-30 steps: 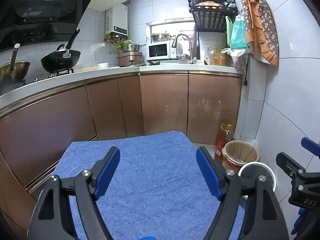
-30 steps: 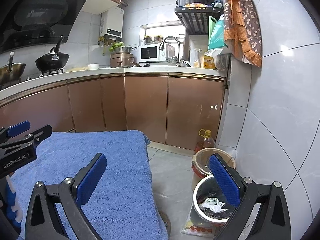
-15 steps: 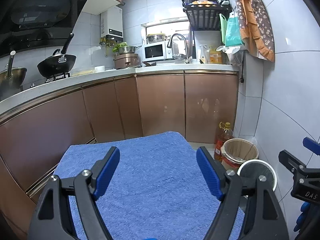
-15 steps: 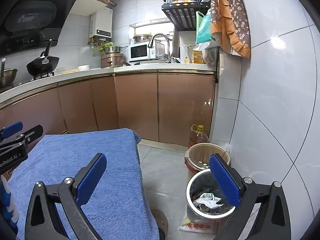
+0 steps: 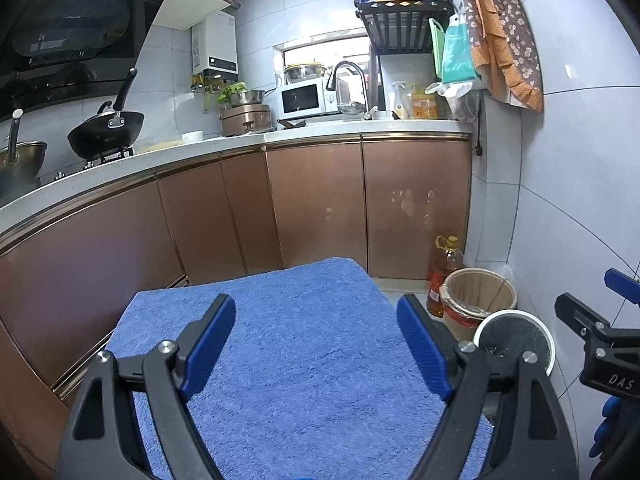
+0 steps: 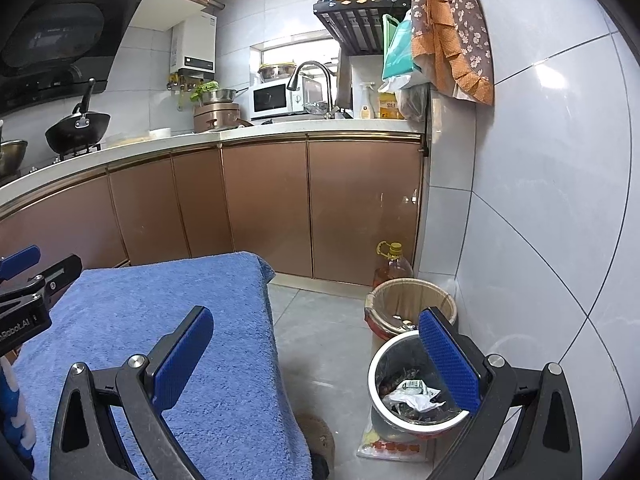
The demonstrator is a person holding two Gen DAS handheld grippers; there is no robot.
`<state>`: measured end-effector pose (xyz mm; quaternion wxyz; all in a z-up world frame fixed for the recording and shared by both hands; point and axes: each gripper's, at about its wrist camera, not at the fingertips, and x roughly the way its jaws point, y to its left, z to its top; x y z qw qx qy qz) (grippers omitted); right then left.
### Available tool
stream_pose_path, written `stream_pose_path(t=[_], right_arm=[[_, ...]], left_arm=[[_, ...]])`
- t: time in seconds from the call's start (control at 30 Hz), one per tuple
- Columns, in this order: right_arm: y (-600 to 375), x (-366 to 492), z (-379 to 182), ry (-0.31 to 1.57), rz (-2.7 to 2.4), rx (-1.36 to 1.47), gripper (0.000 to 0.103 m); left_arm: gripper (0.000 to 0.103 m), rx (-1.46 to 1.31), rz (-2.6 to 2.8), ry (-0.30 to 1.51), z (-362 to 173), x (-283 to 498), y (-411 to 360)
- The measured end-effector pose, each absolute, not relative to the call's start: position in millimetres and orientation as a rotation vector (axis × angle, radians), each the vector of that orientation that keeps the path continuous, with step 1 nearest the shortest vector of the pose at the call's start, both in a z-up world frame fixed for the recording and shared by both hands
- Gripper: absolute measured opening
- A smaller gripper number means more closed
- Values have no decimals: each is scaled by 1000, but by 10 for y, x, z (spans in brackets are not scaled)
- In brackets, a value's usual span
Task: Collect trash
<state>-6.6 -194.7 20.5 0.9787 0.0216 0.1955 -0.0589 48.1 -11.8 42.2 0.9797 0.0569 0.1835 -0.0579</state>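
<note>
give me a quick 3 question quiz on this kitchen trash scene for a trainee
1. True or false: the left gripper is shut on a piece of trash.
2. Multiple choice: the metal bin holding crumpled trash stands A) on the counter, B) on the floor by the tiled wall, C) on the blue towel.
3. Fill in: directly behind the metal bin stands a wooden ____, with an oil bottle behind that.

Key
1. False: its jaws are open over the blue towel, with nothing between them.
2. B
3. bucket; the right gripper is also open and empty.
</note>
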Motion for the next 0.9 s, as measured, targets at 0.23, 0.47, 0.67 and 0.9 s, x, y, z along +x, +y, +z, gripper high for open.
stream_pose_path(t=[0.23,0.47,0.67,0.9], right_arm=[[-1957,-46,187,403,-114,40,103],[-1947,-34,169,408,-114,37,103],[-1950,-22,153,412,-113,34,103],[-1927,-6,132,418,-114,29,103]], left_arm=[[83,142,-50,362,416,471,-152],[83,130,-63,362,404,472,-124],[83,126,-74,358,405,453,-134],[83,117,-92,362,382,446,-119]])
